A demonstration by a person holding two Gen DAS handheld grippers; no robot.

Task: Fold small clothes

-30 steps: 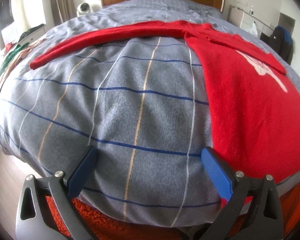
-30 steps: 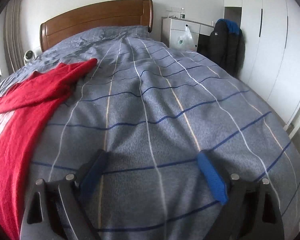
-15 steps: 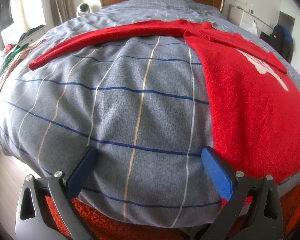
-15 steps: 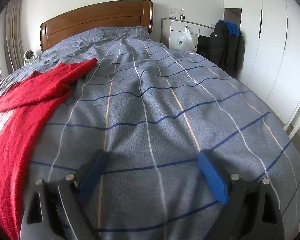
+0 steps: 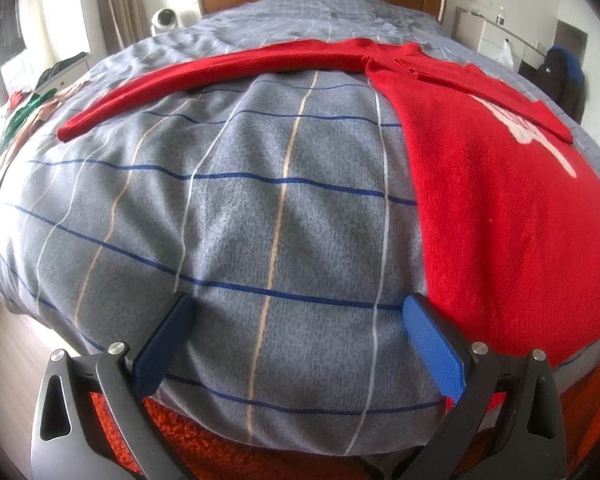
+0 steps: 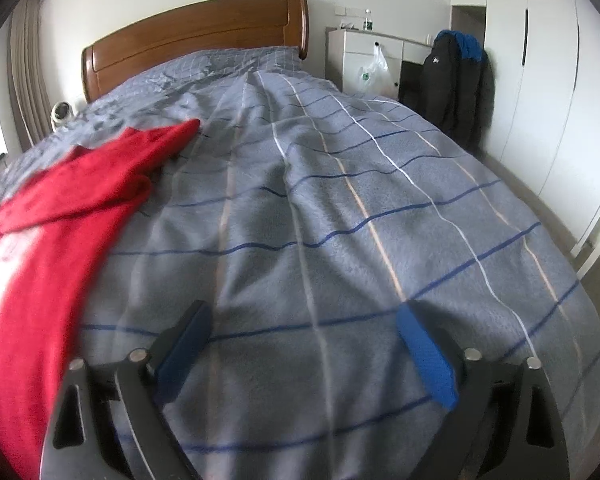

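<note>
A red knitted sweater (image 5: 496, 204) with a white print lies flat on the grey checked bedspread (image 5: 240, 208). One long sleeve (image 5: 204, 74) stretches out to the left; the other is folded over the chest. My left gripper (image 5: 298, 308) hangs open over bare bedspread just left of the sweater's hem, nothing between its blue pads. In the right wrist view the sweater (image 6: 48, 248) fills the left side. My right gripper (image 6: 302, 316) hovers over bare bedspread to the sweater's right; its jaws are opening, with nothing between them.
A wooden headboard (image 6: 196, 36) closes the far end of the bed. A white cabinet with a plastic bag (image 6: 374, 70) and a dark jacket (image 6: 458, 80) stand at the right. Other clothes (image 5: 16, 120) lie at the bed's left edge. An orange rug (image 5: 188, 444) shows below.
The right wrist view has tilted and shifted slightly, so more of the sweater and headboard shows at the left. The left gripper has kept still.
</note>
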